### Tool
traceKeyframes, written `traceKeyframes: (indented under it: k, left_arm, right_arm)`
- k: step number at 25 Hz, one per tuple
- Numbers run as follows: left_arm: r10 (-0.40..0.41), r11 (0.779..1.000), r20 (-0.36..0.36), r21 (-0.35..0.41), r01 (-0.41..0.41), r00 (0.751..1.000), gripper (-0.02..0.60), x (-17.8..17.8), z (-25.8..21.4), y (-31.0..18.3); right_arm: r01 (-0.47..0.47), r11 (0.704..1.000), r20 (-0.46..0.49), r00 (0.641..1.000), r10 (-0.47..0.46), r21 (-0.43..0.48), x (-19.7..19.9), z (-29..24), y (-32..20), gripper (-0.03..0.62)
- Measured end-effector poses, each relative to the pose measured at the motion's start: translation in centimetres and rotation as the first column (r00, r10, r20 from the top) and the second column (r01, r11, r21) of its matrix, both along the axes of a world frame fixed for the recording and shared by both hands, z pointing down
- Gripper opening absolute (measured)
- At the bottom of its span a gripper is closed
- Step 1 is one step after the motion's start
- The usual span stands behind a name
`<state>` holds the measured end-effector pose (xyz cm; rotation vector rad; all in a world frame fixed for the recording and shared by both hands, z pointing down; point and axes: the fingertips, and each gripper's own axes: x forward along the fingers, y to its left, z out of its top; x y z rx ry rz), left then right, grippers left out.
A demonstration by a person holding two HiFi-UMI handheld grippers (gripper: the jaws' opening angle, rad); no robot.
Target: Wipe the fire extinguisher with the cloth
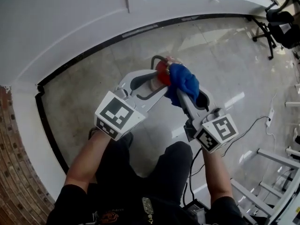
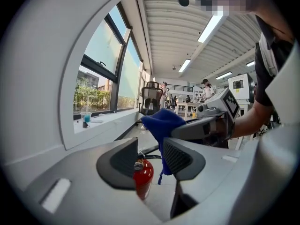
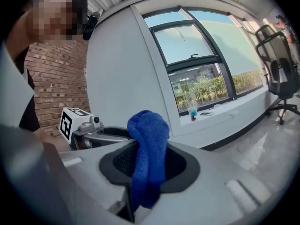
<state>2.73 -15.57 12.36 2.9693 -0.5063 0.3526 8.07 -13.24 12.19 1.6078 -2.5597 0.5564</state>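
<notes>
Left gripper: jaws spread wide, gripping nothing, with the red metal fire extinguisher showing in the gap between them.
Right gripper: clamped on a bunched-up blue terry cloth.
Fire extinguisher: upright on the pale glossy floor, cloth right beside its top.

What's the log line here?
left gripper: open, fire extinguisher between jaws | right gripper: shut on blue cloth | contact: cannot tell

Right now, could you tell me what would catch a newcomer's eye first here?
The blue cloth, clamped in the right gripper, bunches above its jaws. Next, the red extinguisher on the floor shows in the gap of the open left gripper, the cloth close by its top.
</notes>
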Motion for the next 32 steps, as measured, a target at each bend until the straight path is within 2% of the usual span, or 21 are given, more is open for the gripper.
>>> traceKeyframes:
  k: [3, 7, 11, 15, 16, 17, 21, 24, 28, 32]
  left_arm:
    - [0.036, 0.998, 0.018, -0.051, -0.035, 0.999, 0.228, 0.1, 3.0, 0.7]
    - [0.096, 0.989, 0.005, -0.113, -0.095, 0.995, 0.302, 0.8, 5.7, 2.1]
    - [0.132, 0.975, -0.005, -0.179, -0.131, 0.991, 0.331, 2.5, 7.9, 3.3]
    - [0.127, 0.973, 0.066, -0.204, -0.111, 0.990, 0.330, 4.1, 10.3, 3.7]
    - [0.115, 0.974, 0.084, -0.204, -0.096, 0.990, 0.297, 4.3, 10.8, 3.7]
    - [0.103, 0.976, 0.098, -0.203, -0.081, 0.990, 0.230, 4.5, 11.2, 3.7]
    - [0.066, 0.985, 0.133, -0.168, -0.043, 0.989, 0.140, 4.7, 11.9, 3.4]
    - [-0.020, 0.992, 0.141, -0.124, 0.038, 0.990, 0.117, 4.0, 11.9, 1.8]
    - [-0.152, 0.983, 0.149, -0.078, 0.164, 0.977, 0.115, 2.8, 12.2, -2.1]
    - [-0.185, 0.983, 0.224, 0.027, 0.183, 0.957, 0.117, 2.8, 13.2, -5.2]
  right_arm:
    - [0.024, 1.000, -0.011, 1.000, -0.024, -0.009, -0.3, 3.8, 0.6, 0.108]
    - [0.057, 0.998, -0.022, 0.998, -0.057, -0.011, -0.8, 8.7, 1.1, 0.109]
    - [0.094, 0.995, -0.044, 0.995, -0.093, 0.031, -1.8, 11.8, 1.4, 0.107]
    - [0.112, 0.991, -0.084, 0.991, -0.105, 0.078, -2.2, 13.3, 1.4, 0.108]
    - [0.115, 0.990, -0.097, 0.990, -0.107, 0.082, -2.3, 13.5, 1.5, 0.107]
    - [0.117, 0.990, -0.108, 0.988, -0.108, 0.081, -2.4, 13.8, 1.6, 0.108]
    - [0.134, 0.989, -0.128, 0.984, -0.125, 0.058, -2.3, 14.8, 1.5, 0.122]
    - [0.141, 0.989, -0.149, 0.980, -0.133, 0.044, -1.9, 15.3, 1.7, 0.180]
    - [0.103, 0.995, -0.162, 0.982, -0.099, 0.016, -0.5, 16.2, 2.6, 0.186]
    - [0.078, 0.997, -0.174, 0.982, -0.078, -0.008, 1.0, 16.8, 3.6, 0.186]
